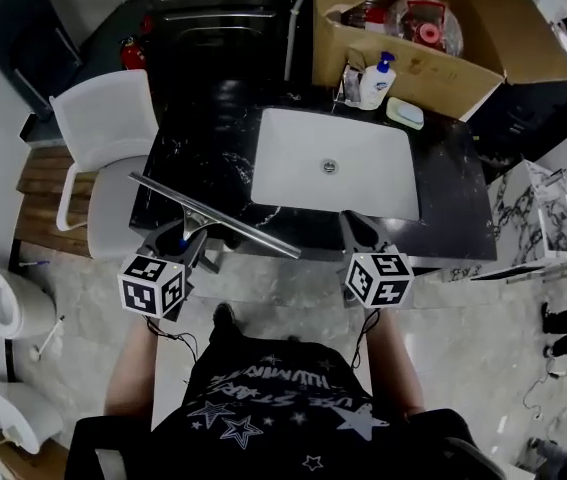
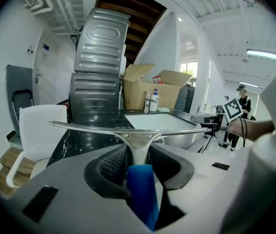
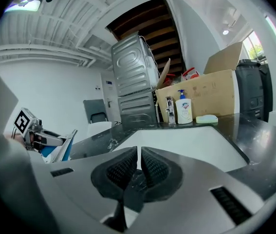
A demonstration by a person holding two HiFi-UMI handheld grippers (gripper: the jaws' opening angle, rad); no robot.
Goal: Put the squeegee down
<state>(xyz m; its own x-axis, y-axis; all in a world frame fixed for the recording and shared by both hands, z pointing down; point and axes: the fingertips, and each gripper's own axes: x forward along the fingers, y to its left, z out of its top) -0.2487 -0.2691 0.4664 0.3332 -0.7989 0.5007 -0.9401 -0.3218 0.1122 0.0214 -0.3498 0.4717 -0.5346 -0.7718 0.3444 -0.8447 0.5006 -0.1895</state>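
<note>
Head view: my left gripper (image 1: 187,236) clamps the squeegee (image 1: 213,215), right gripper (image 1: 359,224) closed, empty; cardboard box (image 1: 415,74) holds bags (image 1: 429,20), print illegible.

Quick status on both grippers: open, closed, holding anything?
Left gripper: closed on the squeegee, gripping its handle.
Right gripper: jaws together, nothing between them.

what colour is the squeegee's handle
Blue: the silver metal squeegee's handle, seen best in the left gripper view.

A testing workshop; stacked grey appliances (image 2: 99,72), a cardboard box (image 1: 413,68), a counter-set sink (image 1: 303,183).
</note>
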